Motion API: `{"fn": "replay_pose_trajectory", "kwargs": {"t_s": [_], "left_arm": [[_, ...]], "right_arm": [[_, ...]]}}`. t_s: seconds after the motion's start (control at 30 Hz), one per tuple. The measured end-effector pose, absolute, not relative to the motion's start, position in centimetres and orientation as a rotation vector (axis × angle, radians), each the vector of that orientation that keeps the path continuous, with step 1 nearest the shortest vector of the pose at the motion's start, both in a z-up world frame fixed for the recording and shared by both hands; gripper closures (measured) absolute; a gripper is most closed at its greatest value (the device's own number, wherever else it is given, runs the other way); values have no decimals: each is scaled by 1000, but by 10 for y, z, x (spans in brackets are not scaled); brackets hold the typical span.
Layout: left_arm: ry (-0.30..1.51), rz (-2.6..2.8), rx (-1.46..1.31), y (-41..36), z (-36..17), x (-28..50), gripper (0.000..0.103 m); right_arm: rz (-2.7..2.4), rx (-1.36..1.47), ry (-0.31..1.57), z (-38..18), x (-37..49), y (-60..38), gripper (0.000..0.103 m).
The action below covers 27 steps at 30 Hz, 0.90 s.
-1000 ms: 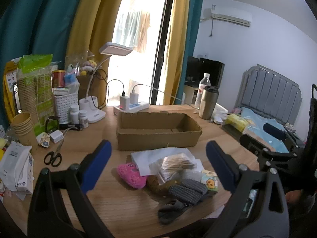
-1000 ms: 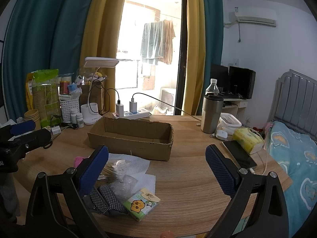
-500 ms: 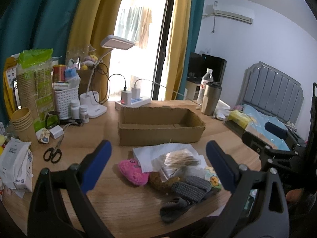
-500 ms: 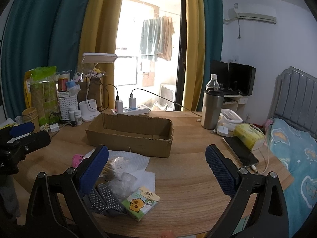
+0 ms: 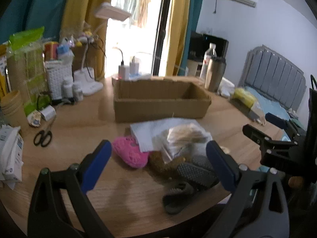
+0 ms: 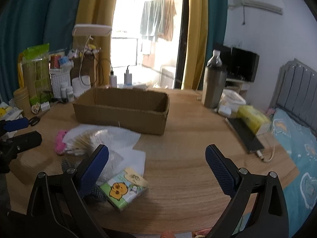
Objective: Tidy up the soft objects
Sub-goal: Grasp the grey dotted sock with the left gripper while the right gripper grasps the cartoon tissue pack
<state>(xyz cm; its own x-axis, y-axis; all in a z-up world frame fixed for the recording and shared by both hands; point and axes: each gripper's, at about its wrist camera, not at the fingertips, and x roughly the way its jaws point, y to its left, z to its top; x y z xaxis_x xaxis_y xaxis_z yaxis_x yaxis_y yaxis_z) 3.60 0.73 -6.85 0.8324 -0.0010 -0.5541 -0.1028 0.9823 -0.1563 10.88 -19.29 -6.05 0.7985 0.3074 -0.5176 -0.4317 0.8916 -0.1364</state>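
Wooden tabletop: we note a pink knitted piece, brown plush, grey dotted socks heaped before an empty cardboard box. Both grippers' fingers spread wide, holding nothing.

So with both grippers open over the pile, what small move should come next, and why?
Probably lower the left gripper onto the pink knitted soft item. It lies exposed at the pile's edge between the open fingers, and the brown cardboard box behind looks empty. The right gripper holds nothing.
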Motion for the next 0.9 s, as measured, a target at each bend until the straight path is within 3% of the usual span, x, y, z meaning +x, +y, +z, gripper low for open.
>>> {"fn": "replay_pose_trajectory", "kwargs": {"t_s": [0.33,0.9], "left_arm": [[676,40,-190,3,-96,48,6],[829,-104,-152,-45,-120,73,7]], "right_arm": [[525,-272,617,-90,109,-175,14],[627,-271,723,-124,120,-183,16]]}}
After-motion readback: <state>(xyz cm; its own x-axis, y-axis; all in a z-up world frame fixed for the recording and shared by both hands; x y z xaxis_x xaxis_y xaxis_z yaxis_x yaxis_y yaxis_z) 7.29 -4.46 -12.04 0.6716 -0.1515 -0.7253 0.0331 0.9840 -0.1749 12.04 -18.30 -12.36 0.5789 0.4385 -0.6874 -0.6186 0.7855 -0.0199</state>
